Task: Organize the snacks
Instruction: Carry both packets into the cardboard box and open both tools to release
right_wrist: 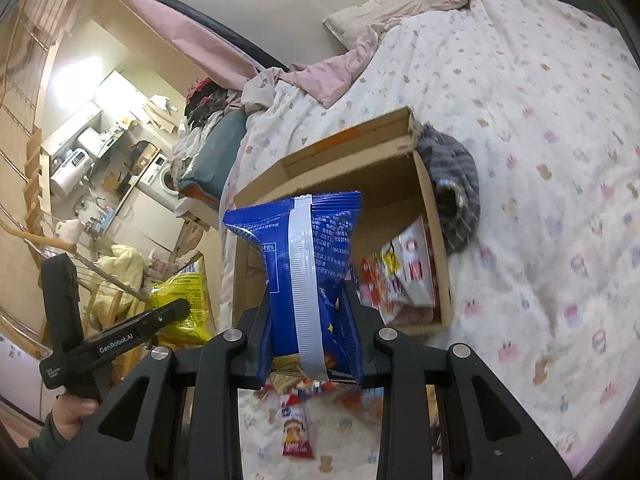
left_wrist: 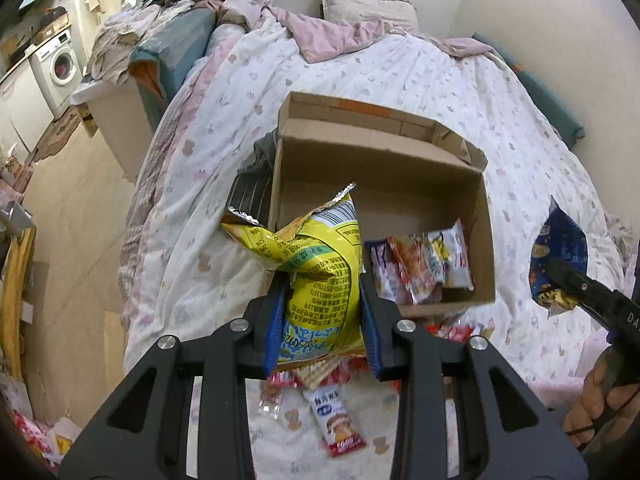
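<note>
My left gripper (left_wrist: pixel 322 320) is shut on a crumpled yellow snack bag (left_wrist: pixel 316 264), held above the bed just before the near left corner of an open cardboard box (left_wrist: pixel 484 216). In the box lie several small snack packets (left_wrist: pixel 420 264). My right gripper (right_wrist: pixel 308 328) is shut on a blue snack bag (right_wrist: pixel 304 248) with a white back seam, held in front of the same box (right_wrist: pixel 436 216). The blue bag (left_wrist: pixel 560 252) also shows at the right of the left wrist view, the yellow bag (right_wrist: pixel 184 300) at the left of the right wrist view. Loose packets (left_wrist: pixel 336 420) lie on the quilt below.
The box stands on a bed with a white patterned quilt (left_wrist: pixel 400 64). A dark striped cloth (right_wrist: pixel 456 188) lies against the box's far side. A pillow (left_wrist: pixel 364 4) is at the head. Left of the bed are bare floor (left_wrist: pixel 80 208) and a washing machine (left_wrist: pixel 56 64).
</note>
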### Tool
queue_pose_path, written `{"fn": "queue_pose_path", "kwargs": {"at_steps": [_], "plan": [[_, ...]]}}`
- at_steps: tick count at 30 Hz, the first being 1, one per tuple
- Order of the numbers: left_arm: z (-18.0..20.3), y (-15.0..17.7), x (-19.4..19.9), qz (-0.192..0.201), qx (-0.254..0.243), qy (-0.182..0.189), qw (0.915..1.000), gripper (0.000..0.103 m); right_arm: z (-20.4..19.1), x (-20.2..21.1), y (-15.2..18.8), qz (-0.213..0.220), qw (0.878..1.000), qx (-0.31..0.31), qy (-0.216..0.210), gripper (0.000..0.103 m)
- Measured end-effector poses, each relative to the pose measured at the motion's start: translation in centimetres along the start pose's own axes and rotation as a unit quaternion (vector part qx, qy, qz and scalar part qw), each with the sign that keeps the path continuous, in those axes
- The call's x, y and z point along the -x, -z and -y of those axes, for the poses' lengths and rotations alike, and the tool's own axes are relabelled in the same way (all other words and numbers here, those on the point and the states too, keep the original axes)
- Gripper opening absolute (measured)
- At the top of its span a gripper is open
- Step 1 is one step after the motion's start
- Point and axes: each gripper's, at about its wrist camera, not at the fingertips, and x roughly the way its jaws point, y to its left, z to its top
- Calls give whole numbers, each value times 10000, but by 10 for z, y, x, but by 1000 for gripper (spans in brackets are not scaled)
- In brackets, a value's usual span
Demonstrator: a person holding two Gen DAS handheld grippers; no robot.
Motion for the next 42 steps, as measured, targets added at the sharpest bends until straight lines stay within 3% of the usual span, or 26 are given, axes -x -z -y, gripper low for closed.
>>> {"fn": "queue_pose_path", "kwargs": {"at_steps": [8, 20, 26, 42], "plan": [[6, -22, -33, 104, -39, -40, 9999, 30, -3, -43, -33, -77, 9996, 199, 176, 31], [15, -23, -87, -45, -265, 149, 9995, 30, 13, -98, -26, -512, 9980, 284, 232, 31], [25, -19, -89, 92, -595, -116, 9981, 30, 17, -110, -21, -686, 9968, 289, 304, 31], [29, -16, -94, 13, -592, -110, 9982, 31, 28, -121, -15, -907, 9951, 61, 377, 31]]}}
